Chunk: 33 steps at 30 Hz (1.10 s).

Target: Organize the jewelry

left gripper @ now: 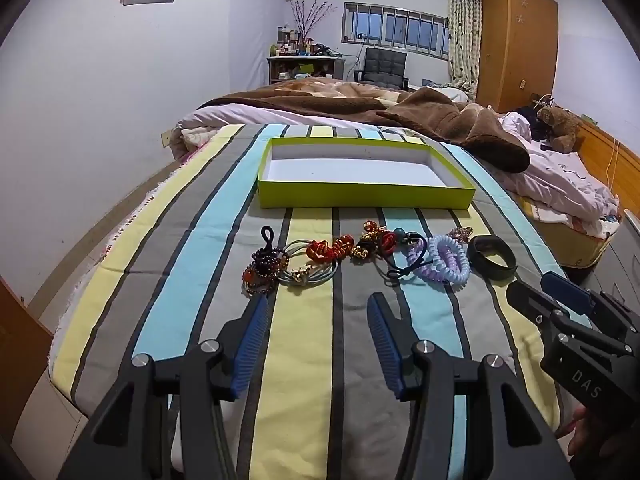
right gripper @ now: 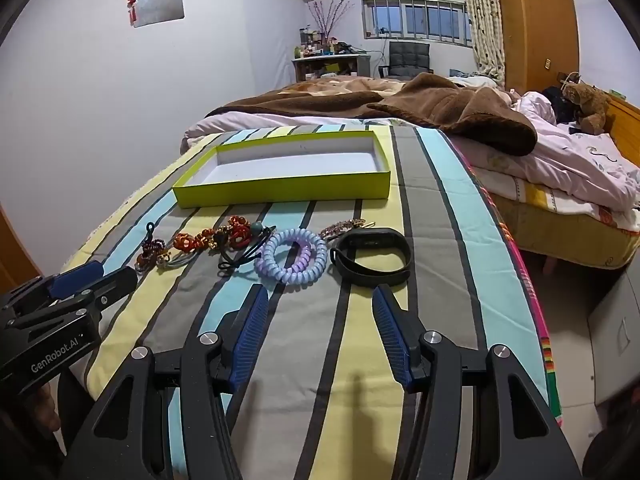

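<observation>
A row of jewelry lies on the striped cloth (left gripper: pixel 304 360): a dark bead bracelet (left gripper: pixel 264 266), red bead pieces (left gripper: pixel 332 248), purple coil hair ties (left gripper: pixel 444 260) (right gripper: pixel 290 256) and a black wristband (left gripper: pixel 492 257) (right gripper: pixel 374 256). Behind the row sits a shallow lime-green box (left gripper: pixel 360 196) (right gripper: pixel 288 190), white inside and holding nothing. My left gripper (left gripper: pixel 318 300) hovers open just short of the row, near the bead bracelet. Open too, my right gripper (right gripper: pixel 320 294) stands before the coil ties and wristband. Each gripper shows at the edge of the other's view.
The cloth covers a raised surface beside a bed with a brown blanket (left gripper: pixel 440 120) and a teddy bear (right gripper: pixel 588 104). The floor drops away at left and right. A desk, chair (left gripper: pixel 384 66) and wardrobe (left gripper: pixel 516 40) stand at the far wall.
</observation>
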Tool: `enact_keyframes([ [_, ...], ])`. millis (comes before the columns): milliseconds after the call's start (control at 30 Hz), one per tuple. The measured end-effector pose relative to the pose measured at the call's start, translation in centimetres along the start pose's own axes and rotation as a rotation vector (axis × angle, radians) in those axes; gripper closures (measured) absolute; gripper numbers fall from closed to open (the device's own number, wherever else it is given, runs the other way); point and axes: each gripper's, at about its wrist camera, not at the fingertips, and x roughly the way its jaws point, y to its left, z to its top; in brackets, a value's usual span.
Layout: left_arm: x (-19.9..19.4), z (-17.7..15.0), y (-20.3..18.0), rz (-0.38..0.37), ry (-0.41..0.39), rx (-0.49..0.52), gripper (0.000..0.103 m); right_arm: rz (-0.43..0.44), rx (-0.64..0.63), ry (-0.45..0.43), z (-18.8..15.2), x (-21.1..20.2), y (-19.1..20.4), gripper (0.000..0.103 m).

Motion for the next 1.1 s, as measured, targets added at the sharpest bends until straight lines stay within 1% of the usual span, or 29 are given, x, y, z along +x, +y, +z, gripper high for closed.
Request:
enact_keyframes([
  [167, 0.1, -0.02, 0.1, 0.006, 0.011, -0.005, 0.049, -0.001, 0.001, -0.004, -0.01, -0.04, 0.04, 0.048],
  [1100, -0.37, 0.01, 0.68, 0.011, 0.009, -0.013, 0.049, -0.002, -0.001, -0.002, -0.01, -0.22, 0.14, 0.048],
])
